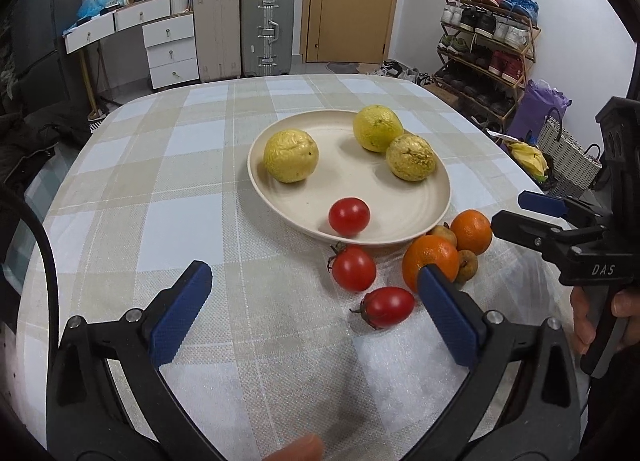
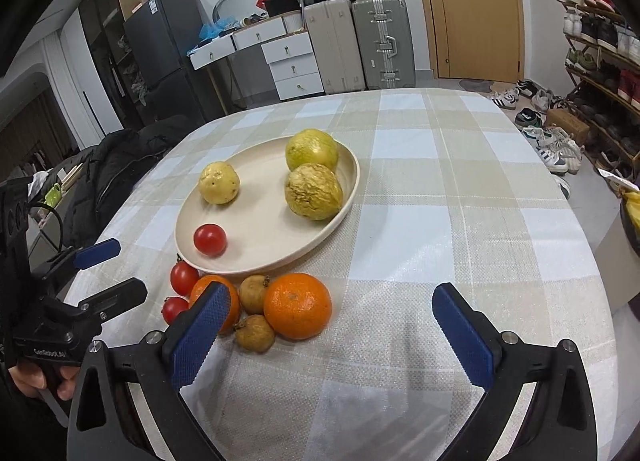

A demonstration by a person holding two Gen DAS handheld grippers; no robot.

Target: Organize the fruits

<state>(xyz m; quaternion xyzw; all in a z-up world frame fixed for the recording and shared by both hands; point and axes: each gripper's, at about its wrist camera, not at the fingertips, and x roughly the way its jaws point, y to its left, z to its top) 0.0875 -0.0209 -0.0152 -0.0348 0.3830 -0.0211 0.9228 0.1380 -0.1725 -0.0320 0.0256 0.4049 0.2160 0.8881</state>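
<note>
A cream plate (image 1: 400,217) (image 2: 256,229) holds three yellow fruits (image 1: 291,156) (image 2: 314,191) and one red tomato (image 1: 349,216) (image 2: 210,239). On the cloth in front of it lie two tomatoes (image 1: 353,268) (image 2: 184,278), two oranges (image 1: 430,259) (image 2: 297,306) and small brown fruits (image 1: 466,265) (image 2: 255,333). My left gripper (image 1: 316,301) is open and empty, just short of the loose tomatoes. My right gripper (image 2: 332,321) is open and empty, beside the orange; it also shows in the left wrist view (image 1: 516,209).
The table wears a checked beige and white cloth (image 1: 192,197) (image 2: 460,201). Beyond it stand suitcases (image 1: 266,29), white drawers (image 1: 170,49), a door (image 1: 352,1) and a shoe rack (image 1: 488,41). A dark jacket (image 2: 116,177) lies by the left edge.
</note>
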